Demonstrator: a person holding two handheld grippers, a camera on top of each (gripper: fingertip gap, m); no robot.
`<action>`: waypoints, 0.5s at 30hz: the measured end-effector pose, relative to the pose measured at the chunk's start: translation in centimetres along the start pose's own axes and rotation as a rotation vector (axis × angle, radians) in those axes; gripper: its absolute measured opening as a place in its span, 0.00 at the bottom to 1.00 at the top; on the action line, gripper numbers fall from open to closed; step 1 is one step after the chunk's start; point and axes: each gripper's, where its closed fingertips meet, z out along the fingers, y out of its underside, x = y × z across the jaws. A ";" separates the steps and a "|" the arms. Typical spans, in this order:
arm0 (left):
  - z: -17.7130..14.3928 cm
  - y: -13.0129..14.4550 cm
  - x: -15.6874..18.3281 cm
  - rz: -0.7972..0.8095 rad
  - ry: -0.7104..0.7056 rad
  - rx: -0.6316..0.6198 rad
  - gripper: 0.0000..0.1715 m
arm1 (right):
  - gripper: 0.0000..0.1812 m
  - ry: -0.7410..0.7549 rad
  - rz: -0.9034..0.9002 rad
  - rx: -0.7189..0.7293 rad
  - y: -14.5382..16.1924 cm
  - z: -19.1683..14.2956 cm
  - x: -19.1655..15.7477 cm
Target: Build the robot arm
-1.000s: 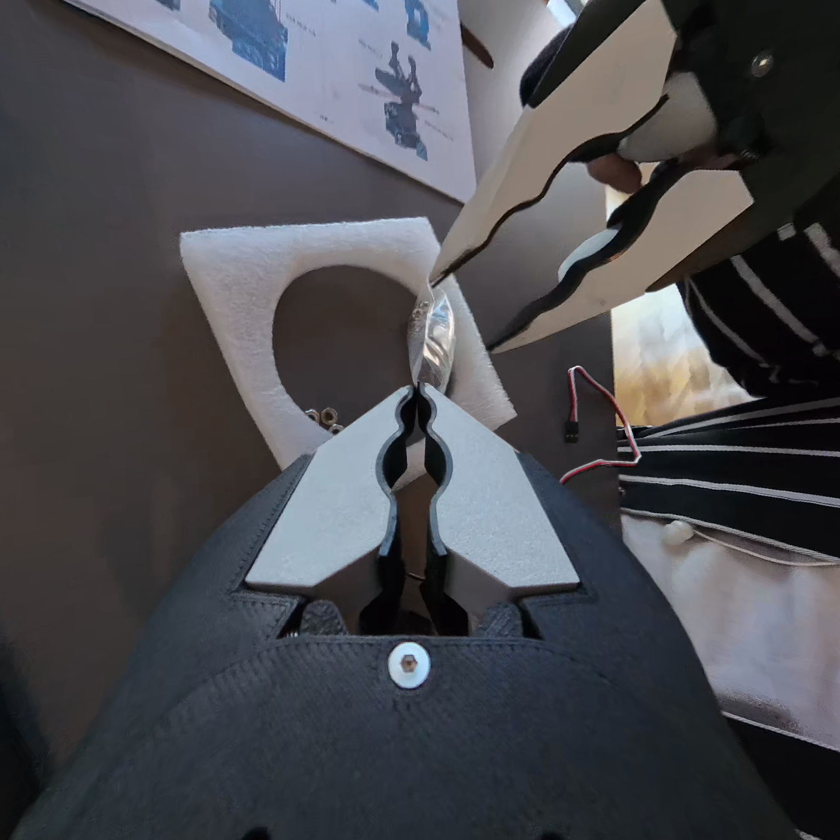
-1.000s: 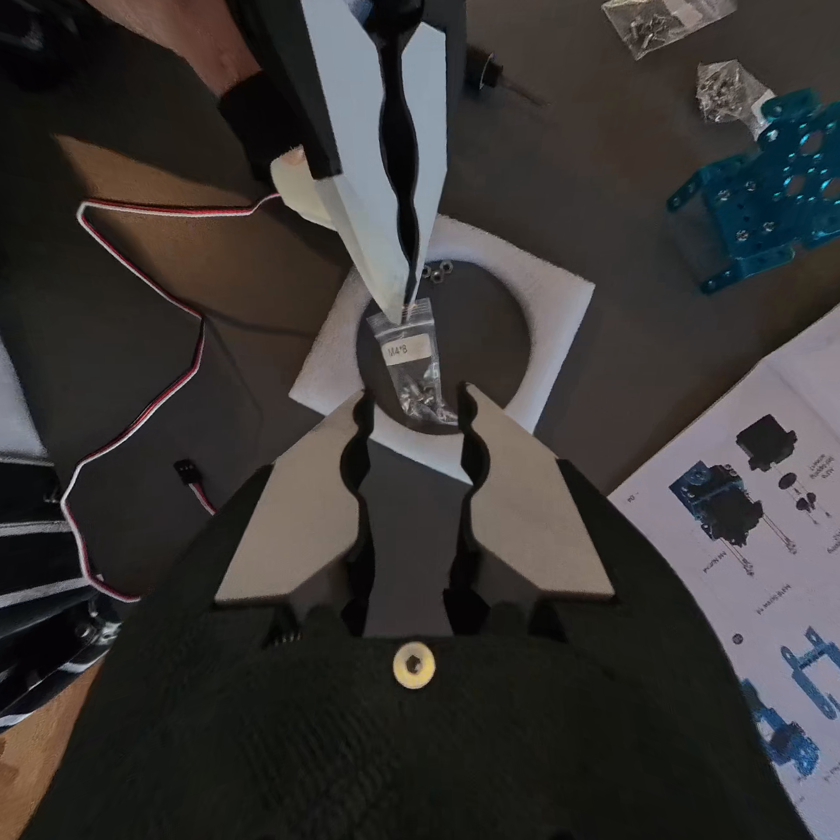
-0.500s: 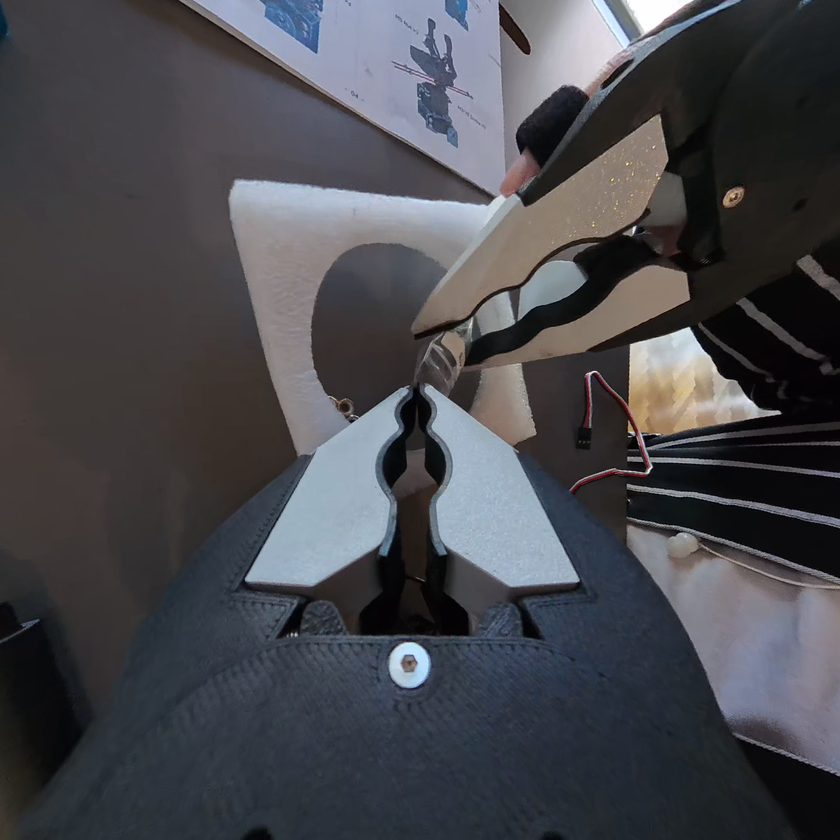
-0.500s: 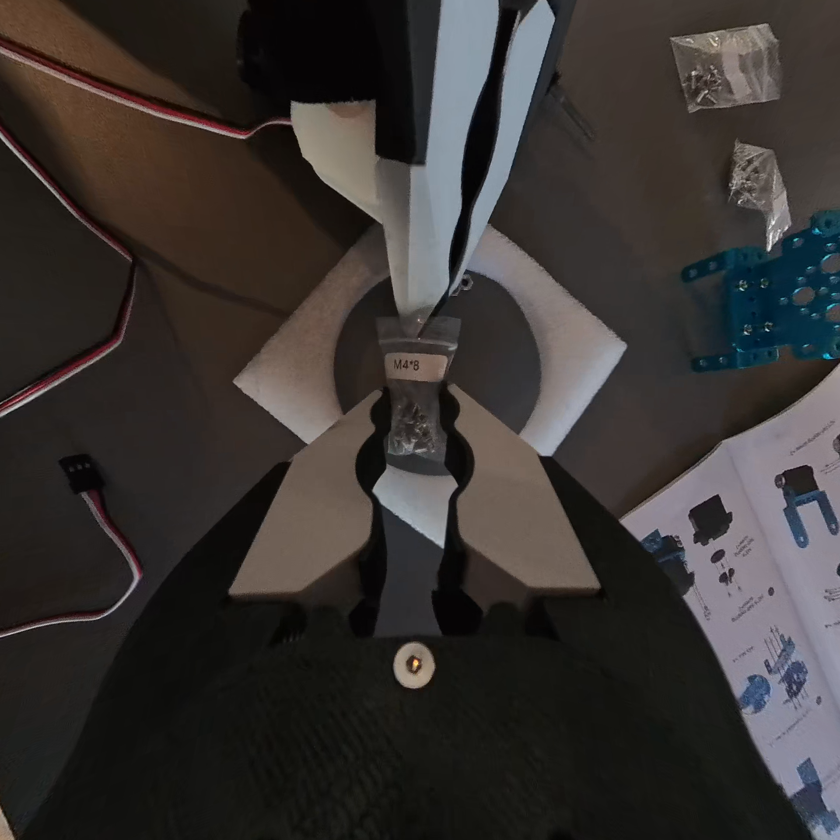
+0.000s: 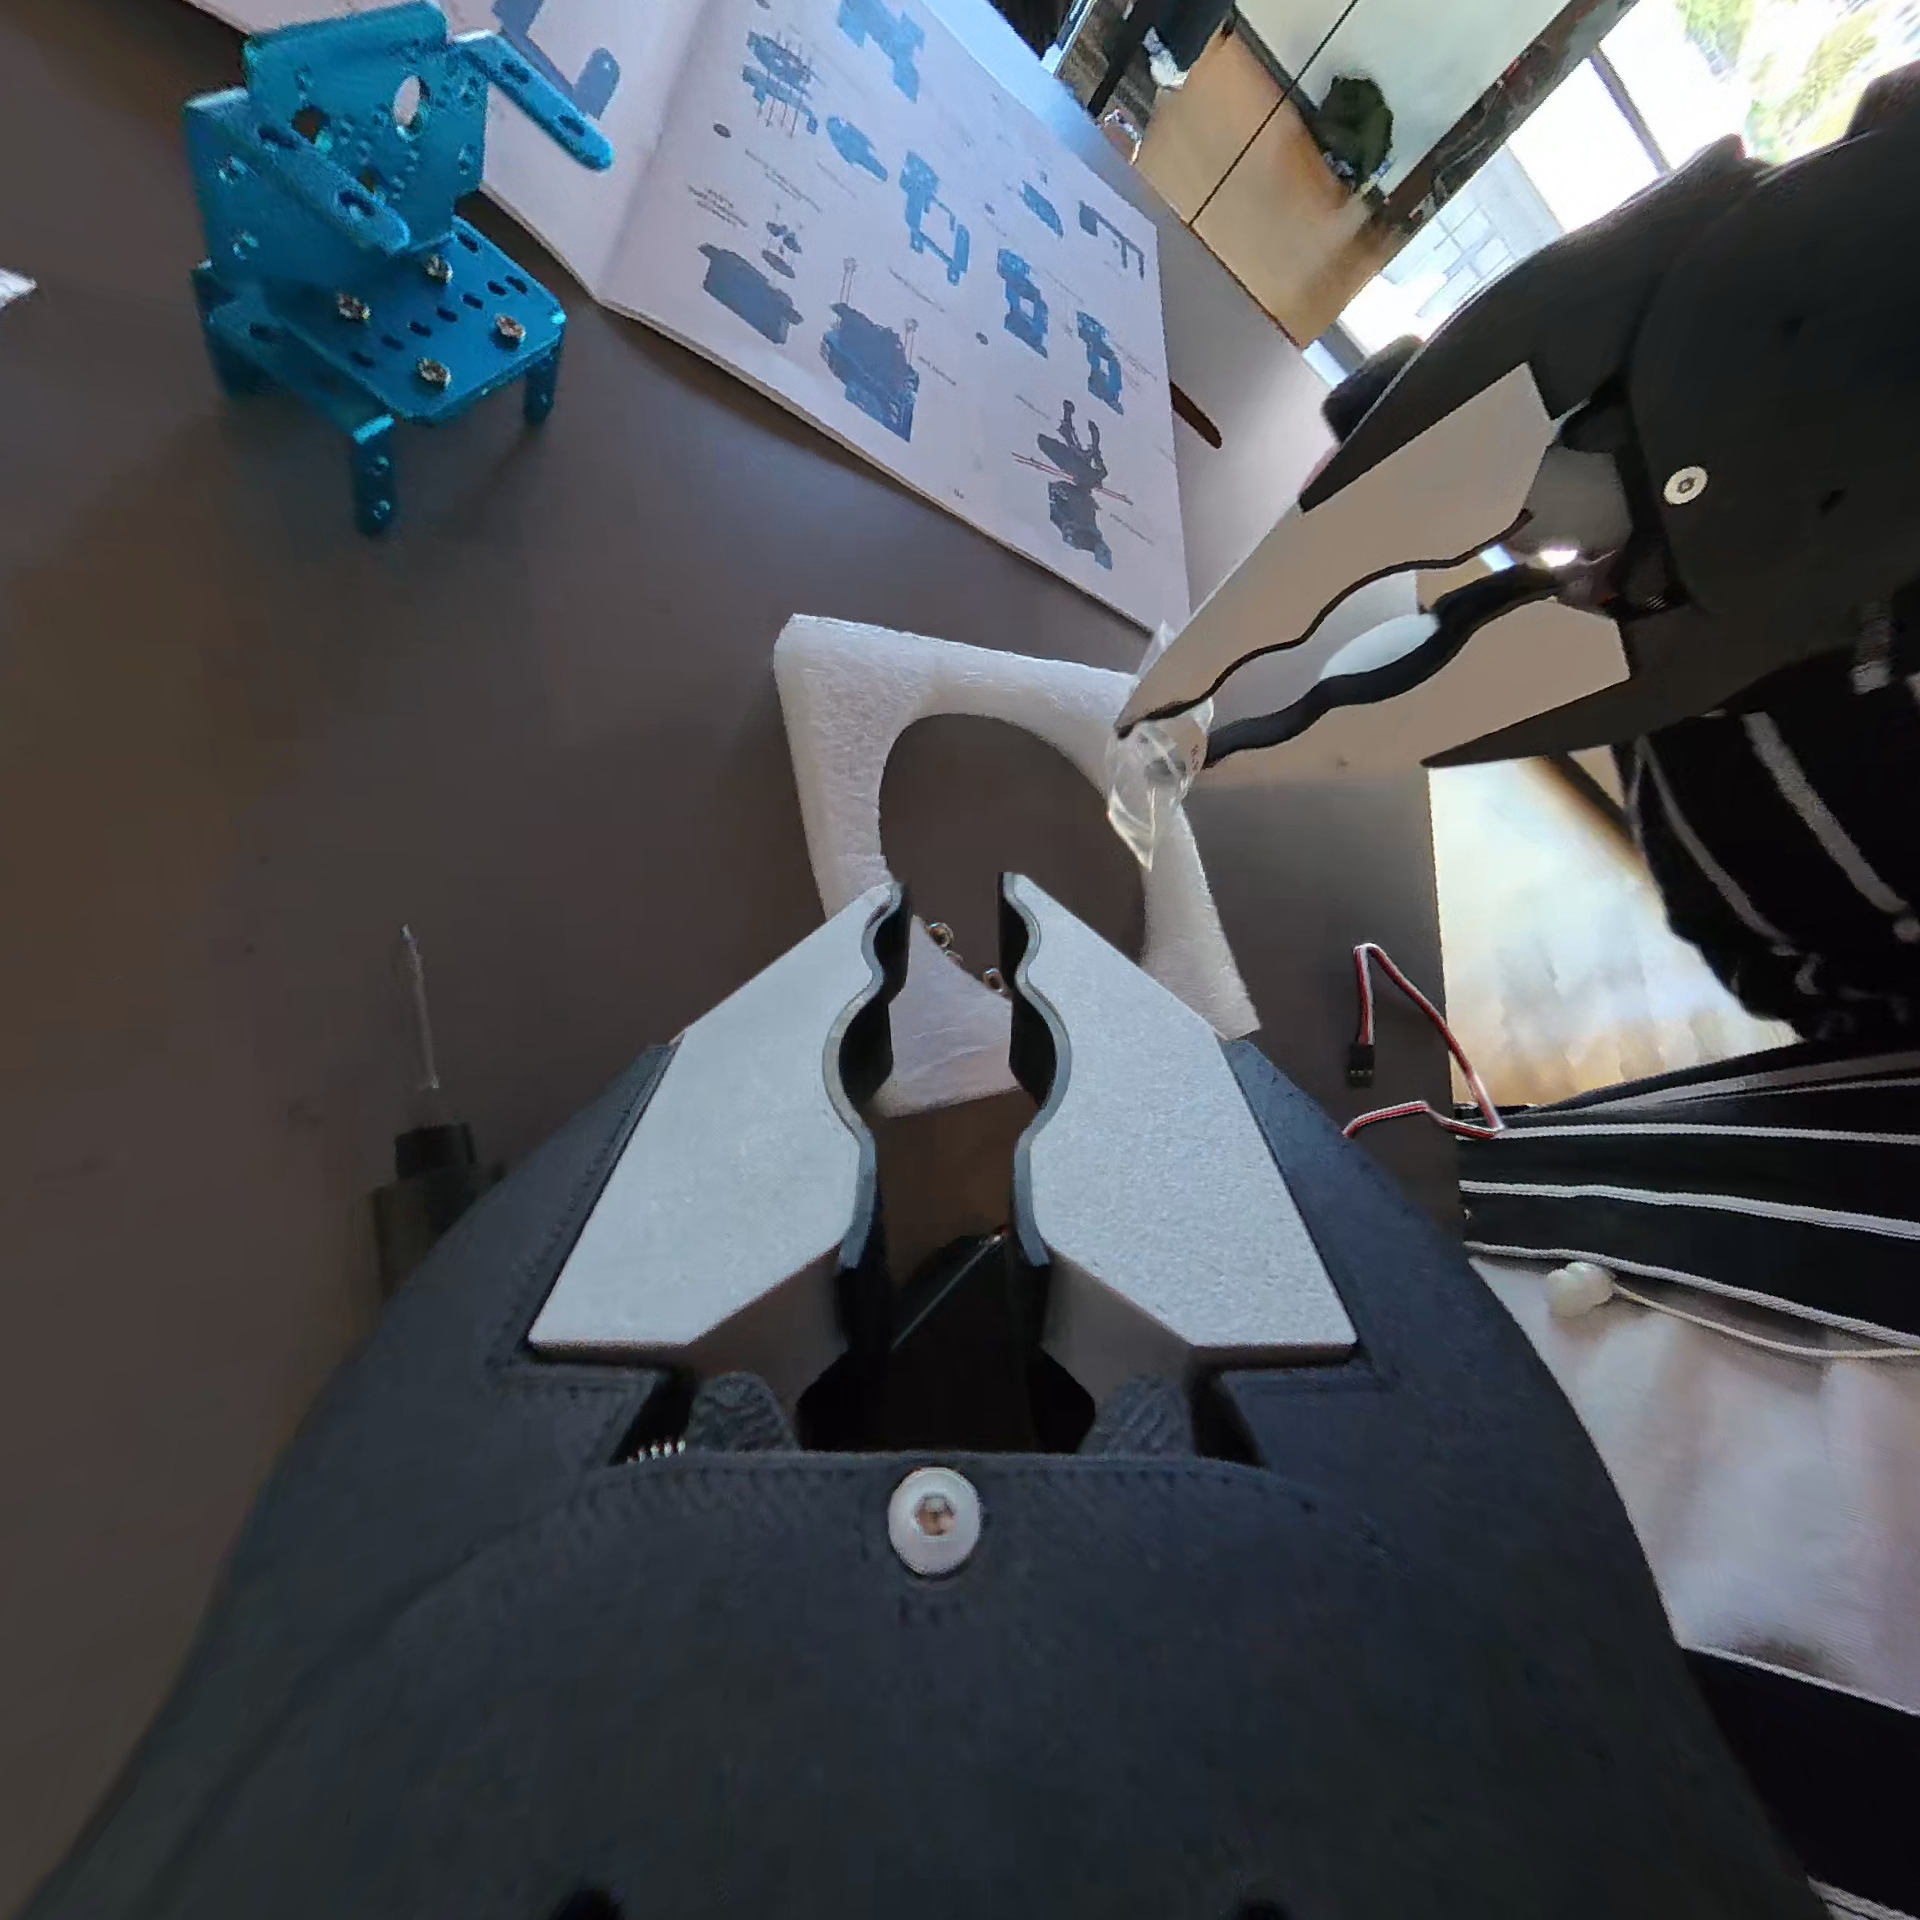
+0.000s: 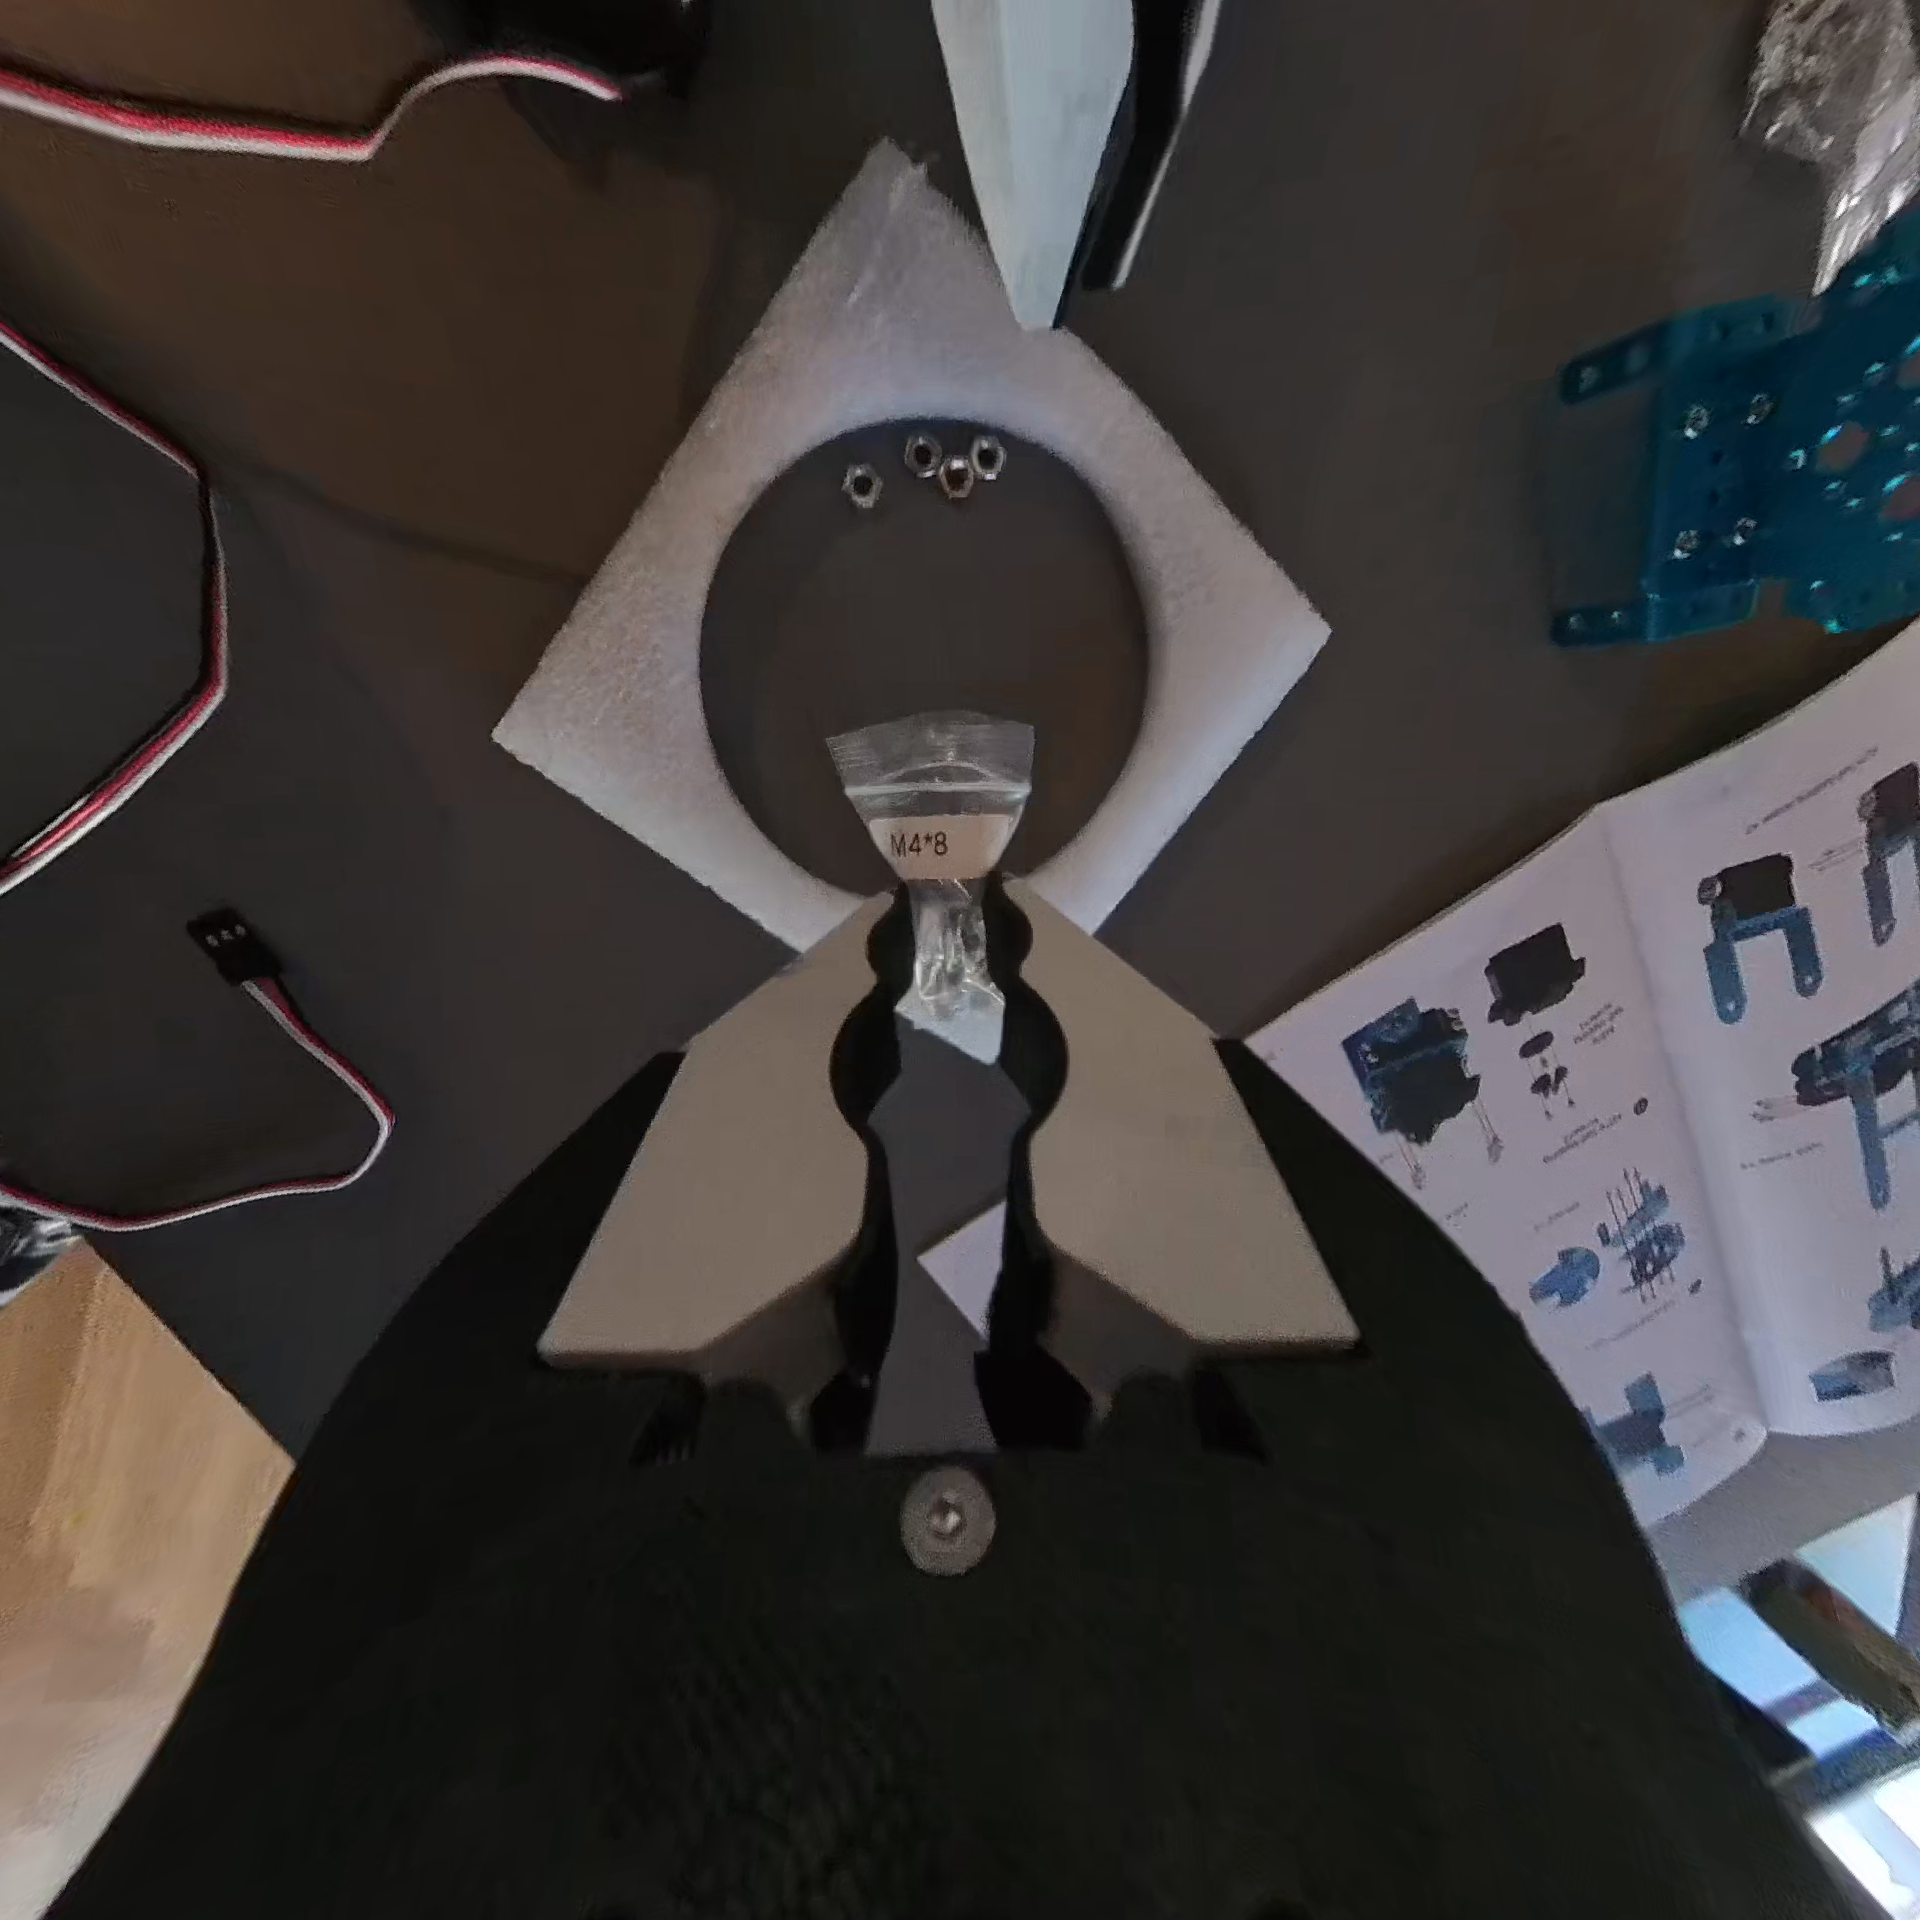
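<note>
A small clear plastic bag of screws (image 6: 928,792) with a white label hangs over the round hole of a white foam square (image 6: 644,644). My right gripper (image 6: 945,896) is shut on the bag's lower part. In the left wrist view the right gripper (image 5: 1169,736) holds the bag (image 5: 1151,774) above the foam (image 5: 831,727). My left gripper (image 5: 952,902) is open and empty, just short of the foam's near edge. It shows at the top of the right wrist view (image 6: 1070,296). Several loose nuts (image 6: 925,470) lie inside the hole.
A blue metal bracket assembly (image 5: 353,260) stands at the far left, also in the right wrist view (image 6: 1766,457). An open instruction sheet (image 5: 883,260) lies beyond the foam. A red-white-black servo cable (image 6: 208,623) and a small screwdriver (image 5: 421,1039) lie on the dark table. Left tips to right tips: about 9 cm. From the right gripper's tips to the white foam square (image 6: 644,644) is close to 6 cm.
My left gripper has let go of the bag, opened and drawn back. My right gripper has closed on the bag's lower part and now holds it alone.
</note>
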 end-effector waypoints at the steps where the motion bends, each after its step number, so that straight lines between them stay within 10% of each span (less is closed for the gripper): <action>1: 0.0 0.2 -0.2 0.001 -0.010 -0.006 0.09 | 0.07 -0.002 0.002 -0.042 0.5 0.1 0.0; 15: 0.7 2.4 -1.8 0.095 -0.150 -0.138 0.11 | 0.07 -0.037 -0.044 -0.184 0.4 1.1 0.0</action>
